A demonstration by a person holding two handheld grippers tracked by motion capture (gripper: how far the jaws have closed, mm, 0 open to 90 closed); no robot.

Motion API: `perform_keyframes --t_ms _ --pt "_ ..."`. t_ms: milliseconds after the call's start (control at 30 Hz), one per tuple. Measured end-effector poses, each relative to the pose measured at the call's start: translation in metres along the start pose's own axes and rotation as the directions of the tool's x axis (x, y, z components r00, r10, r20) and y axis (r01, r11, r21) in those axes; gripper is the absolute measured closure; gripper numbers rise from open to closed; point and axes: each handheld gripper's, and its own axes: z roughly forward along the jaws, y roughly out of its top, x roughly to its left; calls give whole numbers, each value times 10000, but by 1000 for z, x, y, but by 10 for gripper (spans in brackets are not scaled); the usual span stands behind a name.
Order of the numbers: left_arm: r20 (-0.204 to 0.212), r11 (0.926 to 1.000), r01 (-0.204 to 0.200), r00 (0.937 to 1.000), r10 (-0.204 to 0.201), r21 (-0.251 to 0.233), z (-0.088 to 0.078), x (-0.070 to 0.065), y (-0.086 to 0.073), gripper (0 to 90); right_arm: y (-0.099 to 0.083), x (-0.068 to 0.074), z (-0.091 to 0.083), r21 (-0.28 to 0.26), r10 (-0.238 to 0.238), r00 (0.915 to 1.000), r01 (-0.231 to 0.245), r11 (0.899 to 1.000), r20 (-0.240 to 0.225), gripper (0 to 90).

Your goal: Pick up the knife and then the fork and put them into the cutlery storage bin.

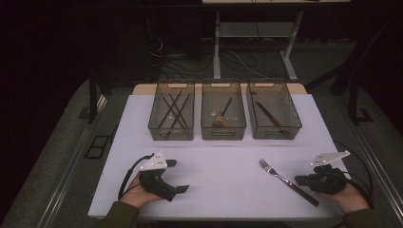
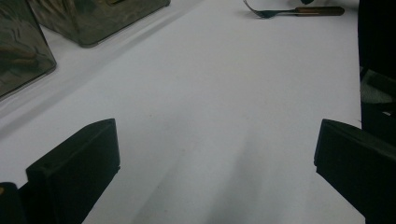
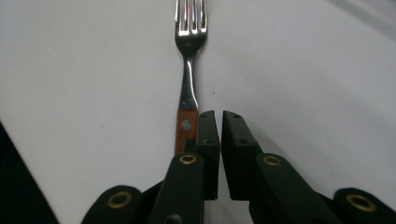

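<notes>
Wood-handled fork (image 3: 186,88) lies on the table (image 1: 223,185) by your right gripper (image 3: 220,116), whose jaws sit nearly shut just beside the handle, holding nothing. Open them and straddle the handle squarely before squeezing. Your left gripper (image 2: 215,154) idles wide open, empty.

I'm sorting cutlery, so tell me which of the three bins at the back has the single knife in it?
The right-hand bin, farthest from the left gripper. It holds one long knife lying slantwise; the left bin holds several thin crossed sticks, the middle bin something shorter.
</notes>
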Motion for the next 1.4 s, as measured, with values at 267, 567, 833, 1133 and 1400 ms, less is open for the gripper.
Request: perform_keyframes --t_ms 267,567,833,1133,1400 --pt "-14 10000 27 10000 -27 17 0 -1 0 0 6 12 -2 322 -221 9997 225 9992 -104 708" --pt "0 10000 22 10000 -22 -15 0 -1 0 0 5 15 9 741 -472 9989 476 9961 -79 699" --pt "30 10000 -19 10000 19 9 1 -1 0 0 8 19 15 1261 -915 9956 883 9881 200 742" --pt "28 10000 50 10000 -50 -24 2 -1 0 0 39 18 26 3505 -1251 9921 1203 9288 -90 750" --pt "49 10000 28 10000 -28 52 2 -1 0 0 62 20 39 5174 -1246 9921 1140 8481 -144 762"
